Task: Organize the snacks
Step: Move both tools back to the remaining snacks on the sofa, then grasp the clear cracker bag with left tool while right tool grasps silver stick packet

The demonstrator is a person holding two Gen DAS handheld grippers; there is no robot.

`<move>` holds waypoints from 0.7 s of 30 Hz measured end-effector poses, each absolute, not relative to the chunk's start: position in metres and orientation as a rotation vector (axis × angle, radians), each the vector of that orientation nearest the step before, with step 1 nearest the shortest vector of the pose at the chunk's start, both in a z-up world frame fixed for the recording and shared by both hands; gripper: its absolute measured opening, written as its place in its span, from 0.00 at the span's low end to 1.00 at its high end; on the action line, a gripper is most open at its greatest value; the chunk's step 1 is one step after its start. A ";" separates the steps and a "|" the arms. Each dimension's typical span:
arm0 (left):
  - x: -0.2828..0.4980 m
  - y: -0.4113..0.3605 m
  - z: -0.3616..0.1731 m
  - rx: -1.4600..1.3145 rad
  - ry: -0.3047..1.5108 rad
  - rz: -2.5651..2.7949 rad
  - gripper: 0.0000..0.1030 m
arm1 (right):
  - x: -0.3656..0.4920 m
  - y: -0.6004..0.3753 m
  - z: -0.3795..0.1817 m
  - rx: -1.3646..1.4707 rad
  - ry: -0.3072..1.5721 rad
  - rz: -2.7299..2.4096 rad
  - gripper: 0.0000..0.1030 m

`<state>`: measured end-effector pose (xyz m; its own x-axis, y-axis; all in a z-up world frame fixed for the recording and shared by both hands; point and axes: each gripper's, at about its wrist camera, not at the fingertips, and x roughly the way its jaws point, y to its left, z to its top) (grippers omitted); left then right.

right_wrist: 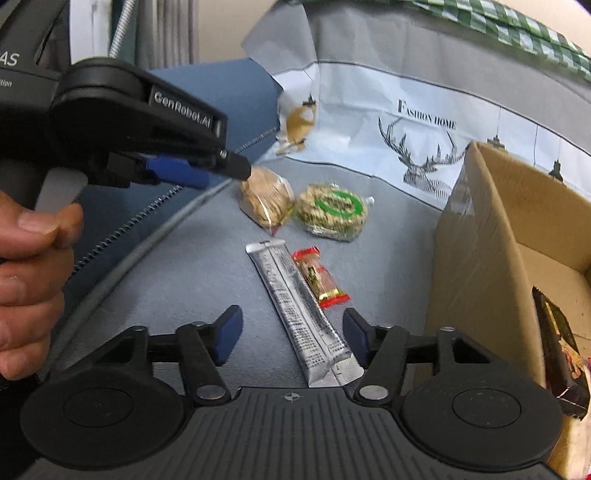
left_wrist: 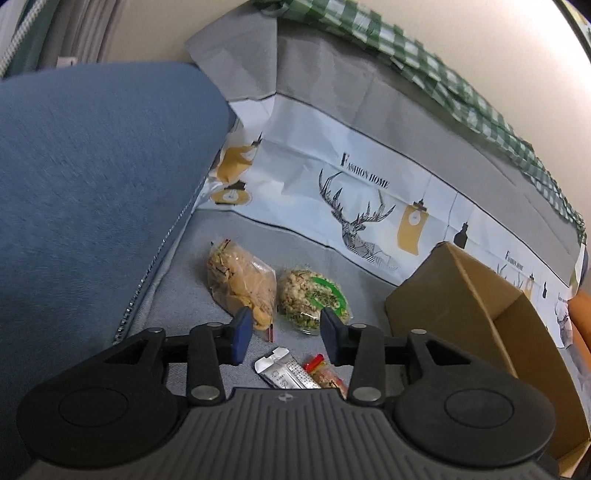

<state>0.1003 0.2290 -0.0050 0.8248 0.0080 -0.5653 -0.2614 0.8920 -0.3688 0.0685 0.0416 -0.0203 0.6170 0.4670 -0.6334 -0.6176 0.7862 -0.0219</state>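
From the left wrist we hold our left gripper (left_wrist: 284,334) released above the tan snack bag (left_wrist: 242,286) at twelve o'clock, while from the right wrist our right gripper (right_wrist: 293,341), likewise unclenched, straddles the silver sachet (right_wrist: 299,310), probably bound for the cardboard box (right_wrist: 491,236) at three o'clock.

Blue cushion (left_wrist: 92,177) sat left on the grey fabric surface (right_wrist: 192,280). Deer-print cloth (left_wrist: 369,192) draped along the back, green checked cloth (left_wrist: 461,96) on top, beige wall (left_wrist: 461,33) behind.

Silver sachet (right_wrist: 308,317) btwn spread claw (right_wrist: 291,341) fingers
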 end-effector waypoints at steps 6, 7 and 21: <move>0.124 0.228 -0.023 -0.394 0.633 0.170 0.59 | 0.083 0.045 -0.027 -0.247 0.676 0.596 0.66; 0.128 0.226 -0.025 -0.371 0.636 0.172 0.62 | 0.087 0.046 -0.029 -0.243 0.683 0.591 0.66; 0.176 0.242 -0.053 -0.304 0.645 0.305 0.81 | 0.114 0.060 -0.046 -0.231 0.803 0.561 0.68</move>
<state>0.1762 0.2418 -0.0529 0.7576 0.1824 -0.6267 -0.3689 0.9117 -0.1807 0.1144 0.0600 -0.0456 0.5593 0.3859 -0.7337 -0.5563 0.8309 0.0129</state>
